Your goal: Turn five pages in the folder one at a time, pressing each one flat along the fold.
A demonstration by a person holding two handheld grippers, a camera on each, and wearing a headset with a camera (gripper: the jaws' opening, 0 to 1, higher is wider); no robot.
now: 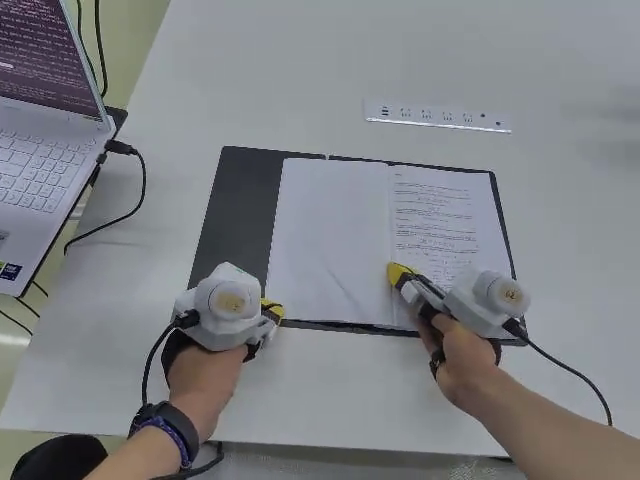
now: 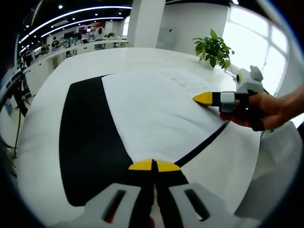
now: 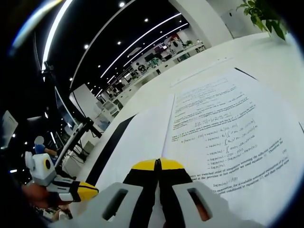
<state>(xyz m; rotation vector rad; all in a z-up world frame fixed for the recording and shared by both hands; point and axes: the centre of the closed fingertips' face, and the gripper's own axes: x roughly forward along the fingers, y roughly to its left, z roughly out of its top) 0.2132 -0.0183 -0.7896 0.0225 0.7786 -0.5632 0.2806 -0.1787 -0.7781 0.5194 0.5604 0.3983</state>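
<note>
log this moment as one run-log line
open black folder on white table | left gripper shut, at near edge of blank left page | right gripper shut, by fold on printed right page

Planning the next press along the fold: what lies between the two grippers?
Between the left gripper and the right gripper lies just the blank page of the folder, seen in the head view.

An open laptop [image 1: 40, 130] sits at left, a white socket strip [image 1: 437, 116] farther back.
</note>
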